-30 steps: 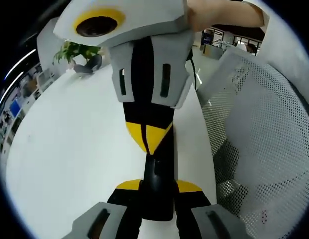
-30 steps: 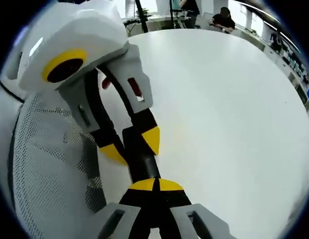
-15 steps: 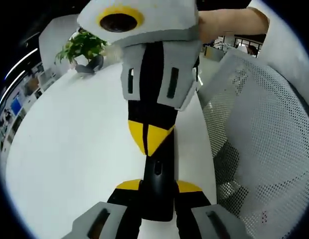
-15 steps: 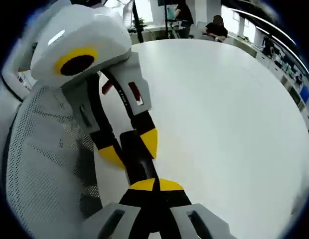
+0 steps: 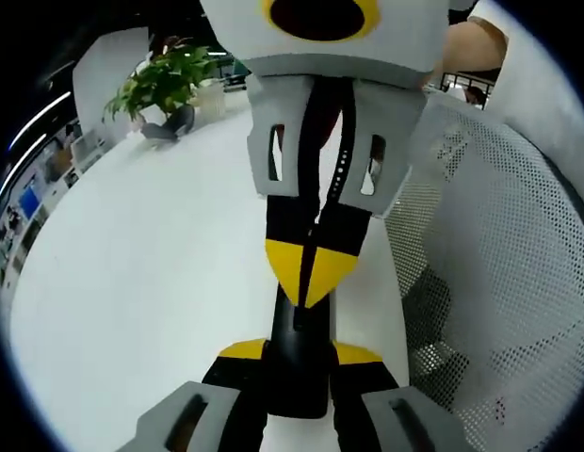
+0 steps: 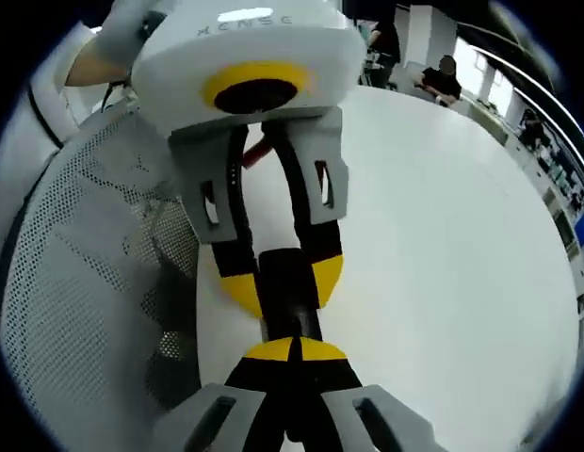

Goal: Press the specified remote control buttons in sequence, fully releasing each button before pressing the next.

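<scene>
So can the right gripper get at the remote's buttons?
Probably yes. The left gripper clamps the black remote by its sides, so its top is uncovered, and the shut right gripper sits right at it.

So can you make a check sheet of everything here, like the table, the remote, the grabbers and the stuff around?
Surface: white table, bare where seen.
Job's things: black remote, held over the table edge.
Clutter: potted plant at the far side.
Grippers: left gripper shut on the remote; right gripper shut, yellow tips on the remote's top.
Cables: red and black wires on the left gripper.
Surroundings: white mesh chair beside the table; people at desks far off.
</scene>
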{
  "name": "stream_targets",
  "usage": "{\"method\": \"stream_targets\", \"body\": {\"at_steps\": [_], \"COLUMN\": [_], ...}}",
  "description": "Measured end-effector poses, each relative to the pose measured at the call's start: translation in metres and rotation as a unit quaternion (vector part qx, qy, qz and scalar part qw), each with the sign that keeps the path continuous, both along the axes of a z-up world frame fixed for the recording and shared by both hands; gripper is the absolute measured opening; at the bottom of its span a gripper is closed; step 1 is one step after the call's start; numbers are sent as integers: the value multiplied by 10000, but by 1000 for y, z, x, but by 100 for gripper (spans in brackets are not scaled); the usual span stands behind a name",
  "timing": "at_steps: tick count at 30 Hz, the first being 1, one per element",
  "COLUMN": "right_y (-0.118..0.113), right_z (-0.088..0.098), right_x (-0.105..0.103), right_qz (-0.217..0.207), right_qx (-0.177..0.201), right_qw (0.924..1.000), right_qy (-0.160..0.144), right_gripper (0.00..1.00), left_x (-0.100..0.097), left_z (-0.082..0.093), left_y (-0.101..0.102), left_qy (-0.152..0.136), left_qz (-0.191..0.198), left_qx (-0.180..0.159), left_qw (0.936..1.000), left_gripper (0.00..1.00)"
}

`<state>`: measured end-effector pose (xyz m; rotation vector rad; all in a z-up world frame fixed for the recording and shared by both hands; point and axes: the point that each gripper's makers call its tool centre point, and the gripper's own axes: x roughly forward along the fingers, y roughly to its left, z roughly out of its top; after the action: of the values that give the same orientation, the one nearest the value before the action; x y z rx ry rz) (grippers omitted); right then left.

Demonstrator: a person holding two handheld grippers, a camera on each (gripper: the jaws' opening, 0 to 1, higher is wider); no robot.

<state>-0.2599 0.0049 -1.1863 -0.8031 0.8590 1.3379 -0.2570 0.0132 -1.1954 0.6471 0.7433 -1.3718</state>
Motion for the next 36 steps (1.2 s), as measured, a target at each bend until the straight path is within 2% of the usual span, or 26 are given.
{"method": "stream_targets", "body": {"at_steps": [3,11,15,17,26,30,33,36], "right_y": [2,3,3,2,7,7,7,8], "right_z": [-1,-1,2,2,0,-1,-2,-3], "right_x": [1,3,4,4,2,1,1,0], "right_qz": [-82,-216,-434,-472,238,549,820,868], "right_qx": [-73,15,347,360,63,-69,-187,-248], "right_qw": [9999,9996,9984,9981,9994,9976,9938,9928], "right_qy": [-48,-192,86,136,-232,-424,-722,-787], "right_gripper": [0,0,0,0,0,0,0,0], "left_x": [0,0,0,0,0,0,0,0], "left_z": [0,0,1,1,1,0,0,0], "left_y": [0,0,-1,-1,0,0,0,0], "left_qy": [8,54,2,4,23,25,17,12], "left_qz": [-37,8,7,19,18,0,-7,-24], "left_qx": [8,-120,-71,-62,-88,-91,-88,-92], "left_qw": [10000,9999,10000,10000,10000,10000,10000,10000], "left_gripper": [24,24,24,24,24,24,24,24]}}
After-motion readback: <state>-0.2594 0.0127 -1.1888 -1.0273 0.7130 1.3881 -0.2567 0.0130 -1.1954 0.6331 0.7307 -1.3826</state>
